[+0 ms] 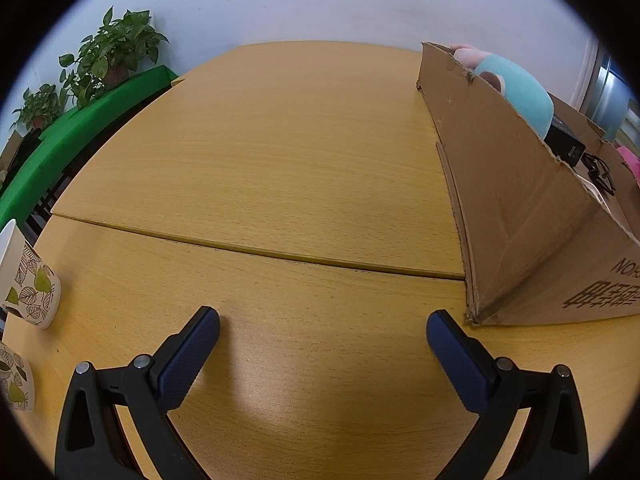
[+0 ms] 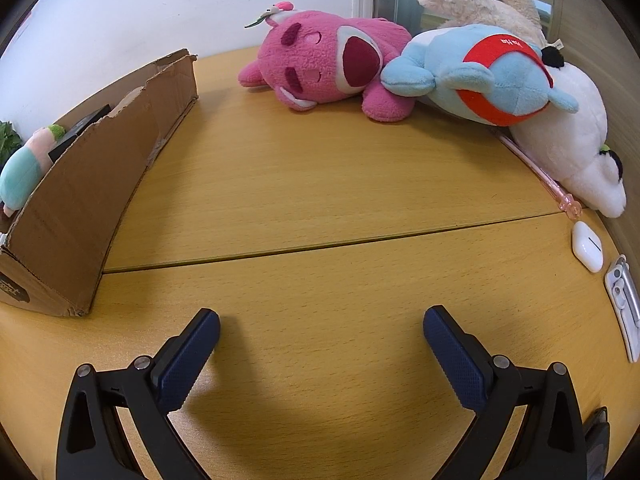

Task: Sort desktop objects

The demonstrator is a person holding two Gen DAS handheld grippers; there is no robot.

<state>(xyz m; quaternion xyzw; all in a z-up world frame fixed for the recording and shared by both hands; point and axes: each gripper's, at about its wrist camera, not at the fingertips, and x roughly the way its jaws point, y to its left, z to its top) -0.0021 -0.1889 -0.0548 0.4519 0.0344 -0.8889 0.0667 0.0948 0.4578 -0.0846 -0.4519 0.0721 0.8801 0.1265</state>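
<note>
Right wrist view: right gripper (image 2: 321,326) hangs spread and empty over bare table (image 2: 320,184), plush toys (image 2: 332,60) heaped at one o'clock, likely awaiting the box (image 2: 92,184) at ten. Left gripper (image 1: 322,330), also spread and empty, sits by that box (image 1: 520,208), cups (image 1: 28,280) at nine.

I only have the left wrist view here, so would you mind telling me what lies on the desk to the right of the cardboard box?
Observer: A pink plush toy lies on the desk beyond the cardboard box.
Operator: Is it alone there?
Observer: No, a blue plush toy with a red band lies against it, with a white plush toy next along.
Operator: Anything small nearby?
Observer: A white earbud case sits near the desk's right edge.
Operator: Is the right gripper busy?
Observer: No, the right gripper has open jaws with nothing between them.
</note>
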